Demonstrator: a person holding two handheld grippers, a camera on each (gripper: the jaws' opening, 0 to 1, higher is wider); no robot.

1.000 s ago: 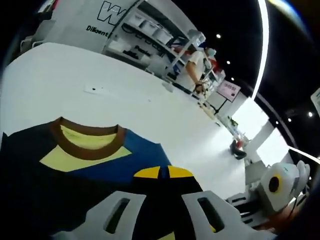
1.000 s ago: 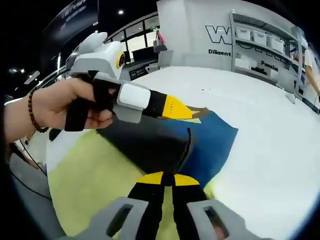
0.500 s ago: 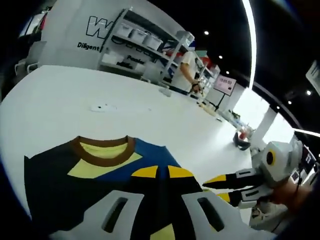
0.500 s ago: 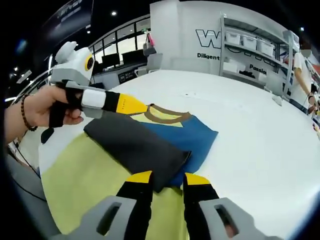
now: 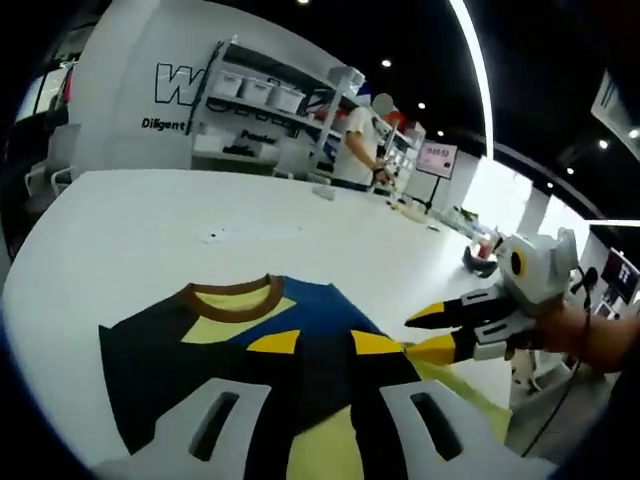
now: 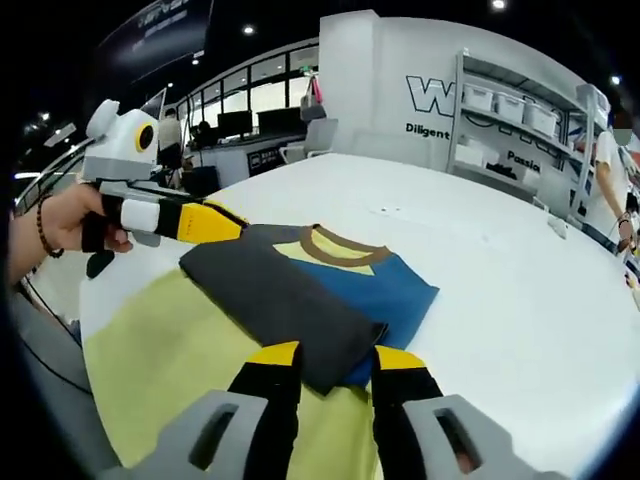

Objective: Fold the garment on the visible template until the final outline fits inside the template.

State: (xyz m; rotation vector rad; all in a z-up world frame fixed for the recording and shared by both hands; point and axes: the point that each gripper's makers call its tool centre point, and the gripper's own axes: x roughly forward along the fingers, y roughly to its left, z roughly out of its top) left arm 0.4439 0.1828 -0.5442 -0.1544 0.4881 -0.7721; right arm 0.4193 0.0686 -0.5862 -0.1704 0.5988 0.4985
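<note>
Where one folded garment (image 6: 300, 290) lies on one yellow template (image 6: 170, 370), two hand-held grippers (image 6: 335, 360) (image 5: 325, 345), jaws apart, gripping nothing.

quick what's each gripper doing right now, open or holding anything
Left gripper: open, jaws apart over the shirt, holding nothing.
Right gripper: open, jaws apart at the shirt's edge, holding nothing.

At frame centre a folded garment (image 6: 300, 295), dark grey over blue with a brown collar and yellow inside, lies on a yellow-green template (image 6: 170, 370) on the white desk (image 6: 500, 270). The right gripper (image 6: 335, 360) rises from the bottom, jaws apart, tips at the garment's near edge. At the left, a hand (image 6: 55, 225) holds the left gripper (image 6: 225, 220) beside the garment.
</note>
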